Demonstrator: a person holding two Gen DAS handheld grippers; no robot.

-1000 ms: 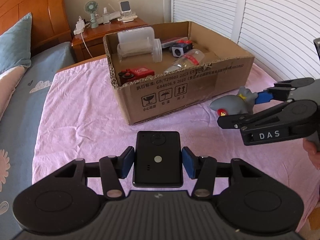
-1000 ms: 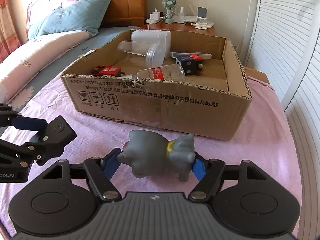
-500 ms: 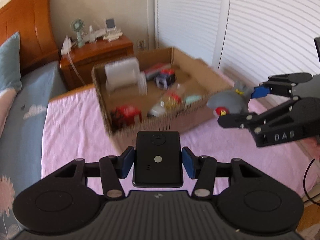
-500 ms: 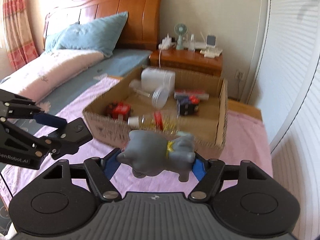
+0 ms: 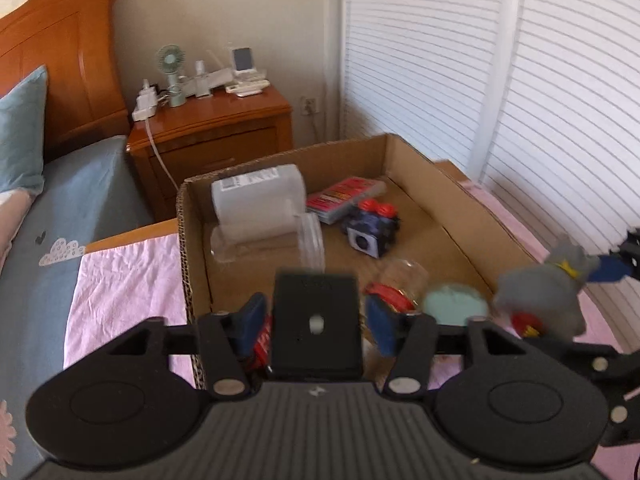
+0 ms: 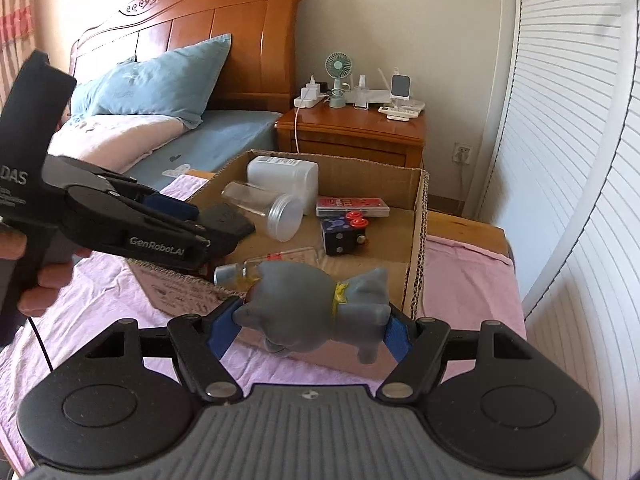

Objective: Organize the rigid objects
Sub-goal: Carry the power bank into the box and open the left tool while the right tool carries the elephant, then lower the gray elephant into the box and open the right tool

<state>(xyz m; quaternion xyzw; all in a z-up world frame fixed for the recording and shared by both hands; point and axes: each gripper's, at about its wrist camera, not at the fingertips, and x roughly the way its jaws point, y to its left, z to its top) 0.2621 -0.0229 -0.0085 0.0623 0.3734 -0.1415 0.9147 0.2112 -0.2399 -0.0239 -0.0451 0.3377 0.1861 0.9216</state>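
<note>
My left gripper (image 5: 316,322) is shut on a black rectangular device (image 5: 317,316), held above the near left edge of the open cardboard box (image 5: 460,200). My right gripper (image 6: 310,326) is shut on a grey toy elephant (image 6: 316,304), held above the box's near right corner (image 6: 418,240). The elephant also shows at the right of the left wrist view (image 5: 548,292). The left gripper and its device show at the left of the right wrist view (image 6: 224,220). In the box lie a white container (image 5: 260,196), a clear jar (image 5: 272,240), a red pack (image 5: 346,196), a dark cube toy (image 5: 372,228) and a bottle (image 6: 276,264).
The box sits on a pink cloth (image 5: 128,280) on the bed. A wooden nightstand (image 5: 212,136) with a small fan (image 5: 171,72) stands behind it. White slatted doors (image 5: 520,100) run along the right. A blue pillow (image 6: 160,80) lies by the headboard (image 6: 192,28).
Both grippers rose and moved forward with their objects, from in front of the box to above its near edge. The elephant was lifted off the pink cloth.
</note>
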